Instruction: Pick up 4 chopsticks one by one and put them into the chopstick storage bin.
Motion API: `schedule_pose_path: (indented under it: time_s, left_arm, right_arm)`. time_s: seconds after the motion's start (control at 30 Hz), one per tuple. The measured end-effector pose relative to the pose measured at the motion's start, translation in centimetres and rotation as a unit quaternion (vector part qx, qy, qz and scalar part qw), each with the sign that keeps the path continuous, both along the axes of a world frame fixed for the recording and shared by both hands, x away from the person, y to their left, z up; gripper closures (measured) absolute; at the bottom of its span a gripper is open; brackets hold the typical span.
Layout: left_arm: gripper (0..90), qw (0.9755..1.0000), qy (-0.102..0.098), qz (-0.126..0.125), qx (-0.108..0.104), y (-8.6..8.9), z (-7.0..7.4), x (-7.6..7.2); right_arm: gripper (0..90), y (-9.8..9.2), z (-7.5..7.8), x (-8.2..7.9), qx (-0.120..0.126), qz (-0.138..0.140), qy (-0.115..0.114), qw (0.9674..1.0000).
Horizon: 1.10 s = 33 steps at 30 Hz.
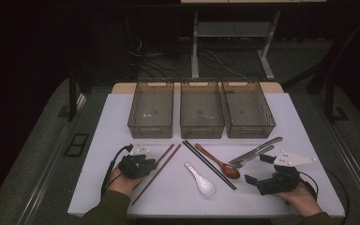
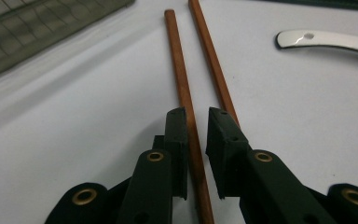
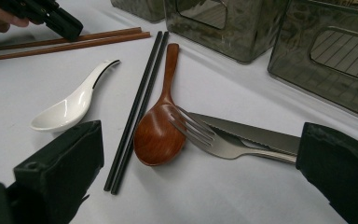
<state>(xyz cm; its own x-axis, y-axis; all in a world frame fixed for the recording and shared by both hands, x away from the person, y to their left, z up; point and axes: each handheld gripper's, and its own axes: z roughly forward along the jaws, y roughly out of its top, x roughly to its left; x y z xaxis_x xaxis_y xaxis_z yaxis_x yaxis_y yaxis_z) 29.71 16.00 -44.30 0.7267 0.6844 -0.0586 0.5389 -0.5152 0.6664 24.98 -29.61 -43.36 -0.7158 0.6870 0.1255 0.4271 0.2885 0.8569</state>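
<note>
The left gripper (image 2: 196, 135), jaws narrow around one brown chopstick (image 2: 182, 79) lying at seven o'clock on the table (image 1: 98, 140), may leave its partner (image 2: 212, 60) behind. The right gripper (image 3: 200, 158) rests wide open at five o'clock.

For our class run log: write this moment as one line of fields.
left gripper: jaws narrow around one brown chopstick on table | right gripper: open, resting near fork | three bins: empty

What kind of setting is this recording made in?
Probably a lab or workshop set up for a cutlery-sorting exercise: a white table in a dark room, three empty bins lined up behind loose cutlery, and cables trailing on the floor by a desk frame.
</note>
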Motion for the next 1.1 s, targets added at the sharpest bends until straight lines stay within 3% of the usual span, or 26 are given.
schedule_pose_path:
  time_s: [0.17,0.33,0.73,0.9,1.1]
  left_arm:
    - [80.8,0.9999,-0.01,0.011,-0.004,-0.1,-0.2,-0.2]
    - [82.1,0.9998,-0.013,0.014,0.009,-0.3,-0.1,-0.4]
    - [83.4,0.9998,-0.001,0.017,0.005,0.0,0.1,-0.1]
    - [83.4,1.0,-0.003,0.007,0.004,0.5,0.4,-0.1]
    - [83.4,0.9999,0.0,0.006,-0.008,1.2,0.9,-0.2]
  right_arm:
    - [1.1,0.0,0.0,0.0,-0.001,0.001,0.0,1.0]
    - [1.1,0.0,0.0,0.0,-0.002,0.001,-0.001,1.0]
    - [1.1,0.0,-0.1,0.1,0.0,0.001,0.002,1.0]
    - [1.1,0.0,-0.1,0.1,-0.001,0.0,0.003,1.0]
    - [1.1,0.0,-0.1,0.1,0.0,0.0,0.002,1.0]
